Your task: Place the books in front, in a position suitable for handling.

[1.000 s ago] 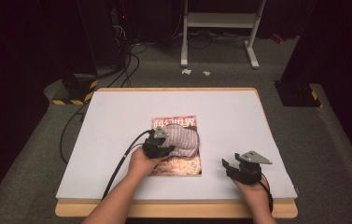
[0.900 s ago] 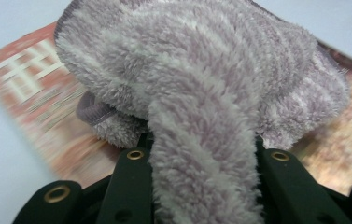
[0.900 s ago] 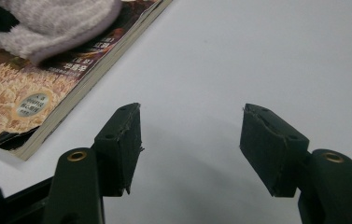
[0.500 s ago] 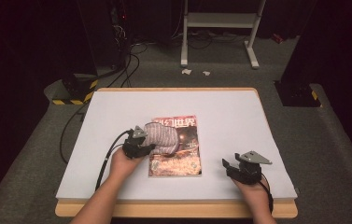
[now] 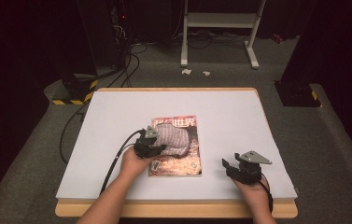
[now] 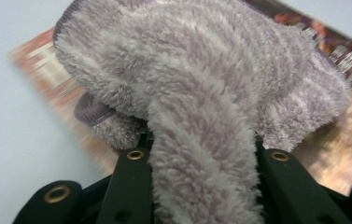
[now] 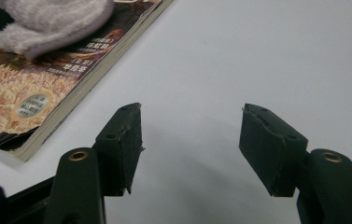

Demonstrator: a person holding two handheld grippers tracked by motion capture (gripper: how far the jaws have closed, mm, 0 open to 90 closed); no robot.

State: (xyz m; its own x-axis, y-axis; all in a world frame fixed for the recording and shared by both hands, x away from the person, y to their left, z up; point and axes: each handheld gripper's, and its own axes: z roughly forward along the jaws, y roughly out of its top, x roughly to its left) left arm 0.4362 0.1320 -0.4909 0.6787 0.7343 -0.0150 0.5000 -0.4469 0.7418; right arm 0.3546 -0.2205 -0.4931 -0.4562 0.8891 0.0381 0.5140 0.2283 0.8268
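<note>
Fluffy cloth (image 6: 197, 93) pinched in left jaws, hiding magazine (image 5: 176, 163) cover; right jaws wide, empty.

Magazine (image 5: 176, 149) with cloth (image 5: 173, 139) blocks mat centre; bare mat (image 5: 229, 116) all around

A fluffy, deep-piled lilac cloth (image 6: 197, 84), striped pale and matt, bunches between the matt black plastic jaws of the left claw (image 6: 201, 154), brass-coloured eyelets glinting on them. Beneath the cloth lies a glossy paper magazine (image 5: 176, 149). Around the right claw (image 7: 190, 140), its rubbery pads scuffed at the edges, the surface (image 7: 257, 56) is smooth, matt white, rimmed in pale wood.
</note>
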